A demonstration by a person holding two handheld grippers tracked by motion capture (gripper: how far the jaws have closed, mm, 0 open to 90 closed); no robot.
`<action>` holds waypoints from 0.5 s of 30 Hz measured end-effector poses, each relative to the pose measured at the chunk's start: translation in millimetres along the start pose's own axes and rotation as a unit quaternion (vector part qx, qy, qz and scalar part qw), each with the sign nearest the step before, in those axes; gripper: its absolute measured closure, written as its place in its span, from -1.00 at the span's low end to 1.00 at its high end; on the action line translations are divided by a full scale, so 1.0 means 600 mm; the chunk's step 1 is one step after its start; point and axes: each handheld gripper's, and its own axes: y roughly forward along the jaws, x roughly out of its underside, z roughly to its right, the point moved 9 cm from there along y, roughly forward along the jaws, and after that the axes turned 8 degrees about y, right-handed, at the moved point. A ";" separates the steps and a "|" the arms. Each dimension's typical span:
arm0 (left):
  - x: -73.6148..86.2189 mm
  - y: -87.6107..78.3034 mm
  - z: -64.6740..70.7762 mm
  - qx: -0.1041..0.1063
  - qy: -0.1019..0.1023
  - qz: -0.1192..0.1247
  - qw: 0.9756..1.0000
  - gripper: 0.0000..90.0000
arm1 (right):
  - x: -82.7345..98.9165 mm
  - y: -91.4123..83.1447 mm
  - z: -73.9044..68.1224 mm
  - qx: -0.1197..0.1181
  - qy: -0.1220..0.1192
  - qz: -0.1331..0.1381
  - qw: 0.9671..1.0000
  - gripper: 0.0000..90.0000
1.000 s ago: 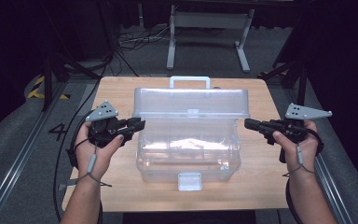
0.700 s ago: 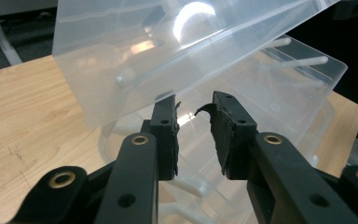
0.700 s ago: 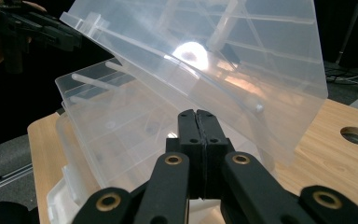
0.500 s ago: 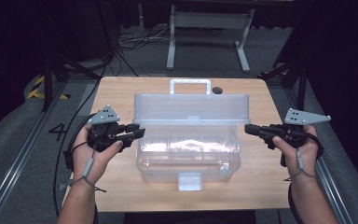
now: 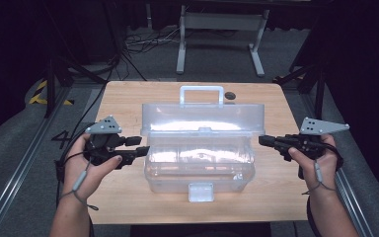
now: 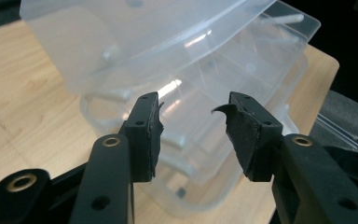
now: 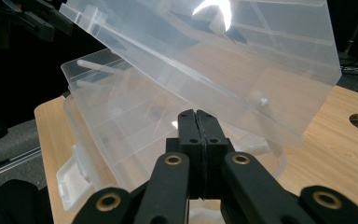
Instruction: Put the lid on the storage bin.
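Note:
A clear plastic toolbox (image 5: 200, 170) stands in the middle of the wooden table (image 5: 123, 98), its lid (image 5: 202, 118) raised and leaning back, white handle (image 5: 201, 94) at the far side. My left gripper (image 5: 140, 145) is at the box's left end. Its jaws have just been opening and stand apart with nothing between them; in the left gripper view the left gripper (image 6: 193, 112) faces the box (image 6: 200, 154) beyond. My right gripper (image 5: 262, 141) hovers just off the box's right end, shut and empty. In the right gripper view the right gripper (image 7: 196, 116) points at the tilted lid (image 7: 242, 60).
A white latch (image 5: 201, 191) hangs on the box's near wall. A round hole (image 5: 230, 95) is in the table behind the handle. A metal stand (image 5: 217, 22) and cables lie on the dark floor beyond the table. Rails run along both sides.
The left gripper's jaws have spread wider. Both grippers sit slightly lower in the picture, near the box's ends. The lid stays up.

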 end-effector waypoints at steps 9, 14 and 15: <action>0.024 -0.019 -0.030 -0.016 -0.022 -0.005 1.000 0.11 | 0.004 0.000 -0.004 -0.002 -0.001 -0.008 1.000 1.00; 0.035 -0.015 -0.057 -0.035 -0.022 0.002 0.999 0.04 | 0.008 0.001 -0.005 -0.003 -0.001 -0.012 1.000 1.00; 0.036 -0.014 -0.060 -0.036 -0.024 0.003 0.999 0.04 | 0.010 0.001 -0.005 -0.004 -0.001 -0.015 1.000 1.00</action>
